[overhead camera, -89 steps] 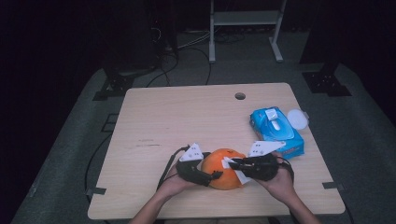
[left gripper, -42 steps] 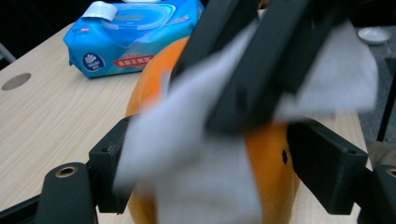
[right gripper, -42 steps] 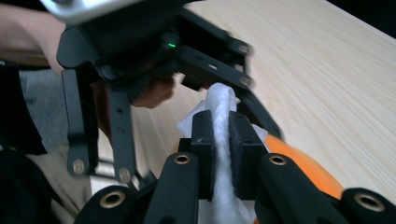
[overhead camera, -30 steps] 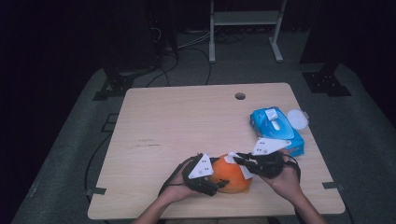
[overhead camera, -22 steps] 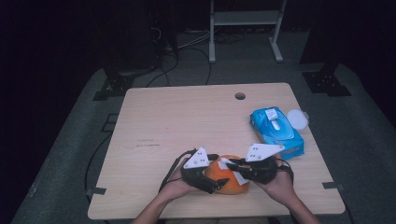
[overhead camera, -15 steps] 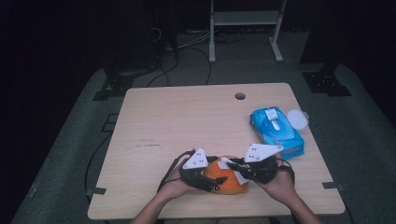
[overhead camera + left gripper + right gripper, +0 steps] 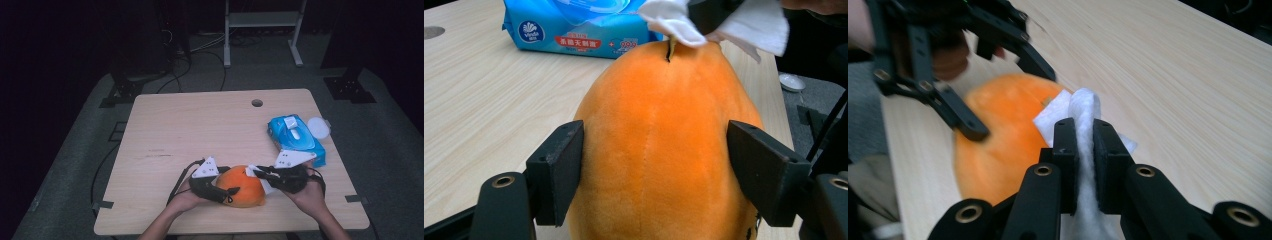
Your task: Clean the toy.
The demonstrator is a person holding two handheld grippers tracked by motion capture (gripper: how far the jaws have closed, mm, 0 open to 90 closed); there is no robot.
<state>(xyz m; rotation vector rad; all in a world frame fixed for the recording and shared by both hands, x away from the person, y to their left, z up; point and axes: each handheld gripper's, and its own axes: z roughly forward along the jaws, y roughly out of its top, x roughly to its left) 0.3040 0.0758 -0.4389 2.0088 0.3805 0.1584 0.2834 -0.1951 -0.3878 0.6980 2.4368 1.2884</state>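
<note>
The blue wipes pack (image 7: 579, 25) reads "Vinda" and, seemingly, "99.9" on its red label.

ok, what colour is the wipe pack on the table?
Blue, with a red label strip: the wet-wipe pack, clearest in the left gripper view.

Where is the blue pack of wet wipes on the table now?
In the high view the blue pack of wet wipes lies near the right edge of the wooden table, just beyond the right gripper.
</note>
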